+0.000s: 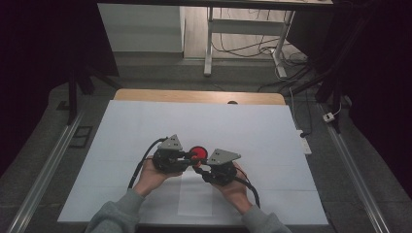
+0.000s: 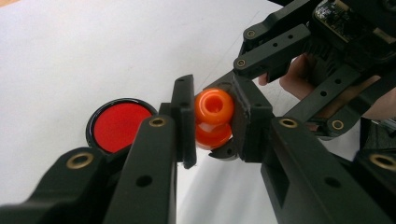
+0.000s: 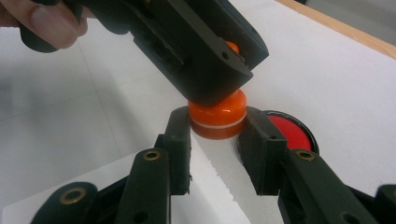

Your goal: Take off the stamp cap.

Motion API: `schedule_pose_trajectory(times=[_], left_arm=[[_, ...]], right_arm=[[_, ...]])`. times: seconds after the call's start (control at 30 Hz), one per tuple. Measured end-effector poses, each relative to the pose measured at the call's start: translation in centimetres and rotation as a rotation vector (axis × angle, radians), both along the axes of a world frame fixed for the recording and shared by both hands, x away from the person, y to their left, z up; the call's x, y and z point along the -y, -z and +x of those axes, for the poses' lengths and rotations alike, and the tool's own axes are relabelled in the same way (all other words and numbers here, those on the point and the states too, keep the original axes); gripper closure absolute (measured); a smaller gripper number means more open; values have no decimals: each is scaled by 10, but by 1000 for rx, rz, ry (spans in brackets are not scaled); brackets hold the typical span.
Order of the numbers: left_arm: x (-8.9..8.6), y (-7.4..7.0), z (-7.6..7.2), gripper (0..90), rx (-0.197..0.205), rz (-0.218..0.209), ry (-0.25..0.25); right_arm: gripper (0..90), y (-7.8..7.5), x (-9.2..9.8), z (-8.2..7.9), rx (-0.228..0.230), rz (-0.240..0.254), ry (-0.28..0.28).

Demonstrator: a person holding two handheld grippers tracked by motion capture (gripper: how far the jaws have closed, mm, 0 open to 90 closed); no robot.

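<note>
A small glossy orange plastic piece point(image 2: 213, 116) hangs just above the white sheet, made of two stacked rounded parts. My left gripper point(image 2: 212, 123) is shut on its upper part, which has a hole in the top. My right gripper point(image 3: 217, 128) is shut on its lower part point(image 3: 217, 116), which carries a thin white band. In the high view the left gripper point(image 1: 193, 156) and the right gripper point(image 1: 198, 167) meet nose to nose at the table's middle. A red disc with a black rim point(image 1: 198, 153) lies flat on the sheet just behind them.
A large white sheet point(image 1: 145, 126) covers the table; a wooden edge point(image 1: 194, 95) shows at the far side. A smaller paper strip point(image 1: 194, 196) lies near the front edge. The person's hands and grey sleeves come in from below. The surroundings are dark.
</note>
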State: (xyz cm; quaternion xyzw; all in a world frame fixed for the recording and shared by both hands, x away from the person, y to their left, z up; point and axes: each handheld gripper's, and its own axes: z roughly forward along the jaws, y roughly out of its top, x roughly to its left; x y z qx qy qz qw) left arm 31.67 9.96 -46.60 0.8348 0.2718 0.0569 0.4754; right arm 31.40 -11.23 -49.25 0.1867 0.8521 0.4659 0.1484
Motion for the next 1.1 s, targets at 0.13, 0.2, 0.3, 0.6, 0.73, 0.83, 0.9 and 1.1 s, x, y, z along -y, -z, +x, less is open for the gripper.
schedule_pose_trajectory(times=[0.13, 0.2, 0.3, 0.6, 0.73, 0.83, 0.9, 1.1], left_arm=[[0, 0, 0, 725, 0, 0, -1], [0, 0, 0, 726, 2, 0, 1], [0, 0, 0, 726, 2, -1, 0], [-1, 0, 0, 726, -1, 0, 1], [-1, -1, 0, 727, 2, -5, 0], [-1, -1, 0, 727, 2, -7, 0], [-1, -1, 0, 727, 2, -6, 0], [-1, -1, 0, 727, 1, -5, -1]], right_arm=[[642, 0, 0, -1, 5, 0, 4], [642, 1, 0, -1, 9, 7, 3], [643, 1, 0, -1, 10, 8, 3], [644, 1, 0, -2, 12, 7, 6], [644, 1, 1, -2, 17, 4, 6], [644, 1, 1, -3, 24, 6, 9], [645, 1, 1, -3, 22, 6, 10], [645, 1, 1, -3, 23, 8, 9]])
